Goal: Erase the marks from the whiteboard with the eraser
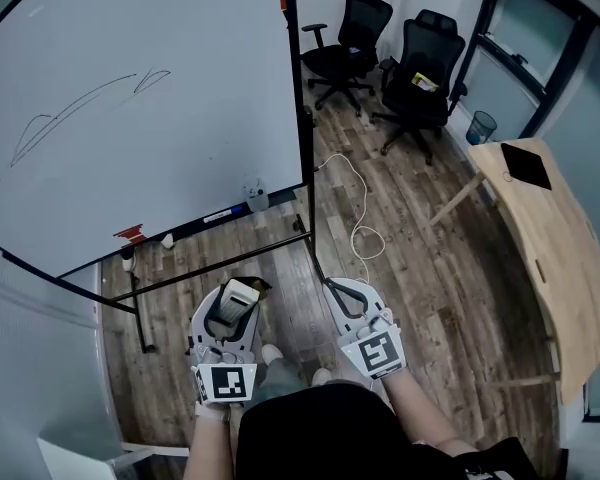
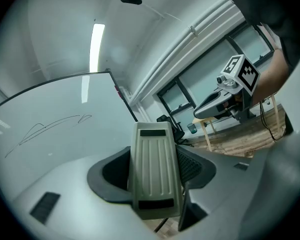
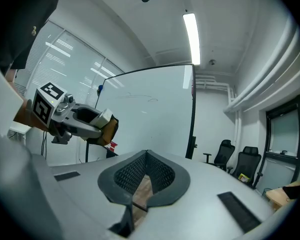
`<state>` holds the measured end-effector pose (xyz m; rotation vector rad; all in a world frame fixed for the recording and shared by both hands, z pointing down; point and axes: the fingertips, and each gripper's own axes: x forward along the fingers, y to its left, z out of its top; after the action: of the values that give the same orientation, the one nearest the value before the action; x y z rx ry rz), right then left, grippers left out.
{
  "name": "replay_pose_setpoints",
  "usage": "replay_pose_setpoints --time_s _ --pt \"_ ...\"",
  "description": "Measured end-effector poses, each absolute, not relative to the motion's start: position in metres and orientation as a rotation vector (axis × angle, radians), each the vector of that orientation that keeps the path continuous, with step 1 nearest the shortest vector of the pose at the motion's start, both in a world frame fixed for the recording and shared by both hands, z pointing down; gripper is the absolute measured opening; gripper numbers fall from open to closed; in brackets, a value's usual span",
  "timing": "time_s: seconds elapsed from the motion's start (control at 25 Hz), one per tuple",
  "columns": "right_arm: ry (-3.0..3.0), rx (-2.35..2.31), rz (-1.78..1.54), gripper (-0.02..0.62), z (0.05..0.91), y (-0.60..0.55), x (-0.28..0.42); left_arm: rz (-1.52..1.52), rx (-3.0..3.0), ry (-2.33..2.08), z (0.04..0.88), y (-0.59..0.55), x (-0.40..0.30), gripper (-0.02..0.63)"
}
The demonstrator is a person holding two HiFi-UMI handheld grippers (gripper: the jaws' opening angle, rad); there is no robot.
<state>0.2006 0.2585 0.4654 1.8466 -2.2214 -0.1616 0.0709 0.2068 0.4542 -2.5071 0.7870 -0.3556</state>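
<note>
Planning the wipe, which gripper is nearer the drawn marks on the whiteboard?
Left. The left gripper, holding the eraser, sits below the marks; the right gripper is farther right.

There is one whiteboard on its stand, with thin pen marks I can't count stroke by stroke. Two grippers are in the room: the left gripper and the right gripper. I count one eraser. Two black office chairs stand at the back. There is one wooden table, one dark flat thing on it, one blue bin, one white cable on the floor, one small bottle and one ceiling light strip.
</note>
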Motion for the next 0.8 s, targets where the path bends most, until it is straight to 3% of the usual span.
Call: replay_pose_setpoints --time_s 0.8 --pt "-2.229 1.735 -0.283 0.028 0.433 0.000 0.235 -0.233 -2.474 0.873 0.417 -0.044 0.123 0.262"
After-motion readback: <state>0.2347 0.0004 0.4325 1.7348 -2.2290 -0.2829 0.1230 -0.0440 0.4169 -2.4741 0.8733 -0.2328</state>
